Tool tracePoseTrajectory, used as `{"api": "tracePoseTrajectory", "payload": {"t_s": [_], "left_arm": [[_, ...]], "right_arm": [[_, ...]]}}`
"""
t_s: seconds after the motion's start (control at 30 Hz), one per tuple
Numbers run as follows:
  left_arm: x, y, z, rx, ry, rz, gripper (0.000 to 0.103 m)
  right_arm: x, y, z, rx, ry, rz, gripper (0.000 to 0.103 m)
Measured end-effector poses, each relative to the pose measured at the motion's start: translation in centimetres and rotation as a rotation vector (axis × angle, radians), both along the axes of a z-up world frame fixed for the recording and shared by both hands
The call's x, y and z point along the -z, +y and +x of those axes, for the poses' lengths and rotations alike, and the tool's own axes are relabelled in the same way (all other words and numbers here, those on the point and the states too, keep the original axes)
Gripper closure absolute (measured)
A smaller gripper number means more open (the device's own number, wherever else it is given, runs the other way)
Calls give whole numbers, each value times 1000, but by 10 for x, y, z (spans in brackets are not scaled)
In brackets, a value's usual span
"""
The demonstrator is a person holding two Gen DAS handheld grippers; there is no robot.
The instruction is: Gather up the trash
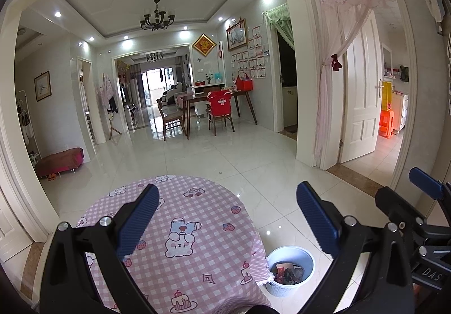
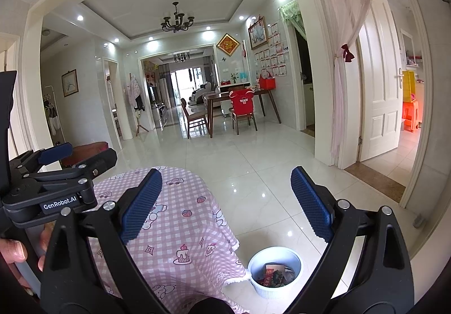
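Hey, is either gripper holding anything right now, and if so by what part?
Nothing is held. The left gripper and right gripper are both open and empty above the table.

Both cameras sit close above the table [image 1: 180, 232], looking level across it toward the dining room at 12 o'clock. The left view has the bin [image 1: 290, 270] at 5 o'clock, near; the right view stands just beside it, further right. Both share table, bin, tiled floor [image 2: 253, 161] and the doorway at 3 o'clock.
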State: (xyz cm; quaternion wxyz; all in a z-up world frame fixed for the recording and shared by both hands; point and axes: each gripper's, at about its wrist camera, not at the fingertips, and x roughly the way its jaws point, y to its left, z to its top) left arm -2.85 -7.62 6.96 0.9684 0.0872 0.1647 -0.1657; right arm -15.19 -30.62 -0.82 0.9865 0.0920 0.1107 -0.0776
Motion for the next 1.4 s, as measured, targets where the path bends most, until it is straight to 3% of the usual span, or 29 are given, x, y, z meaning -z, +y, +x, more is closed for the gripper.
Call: {"api": "tracePoseTrajectory", "payload": {"t_s": [1.4], "left_arm": [[4,3,9,8,11,9,7]], "right_arm": [[5,-4,8,-5,6,9,12]]}}
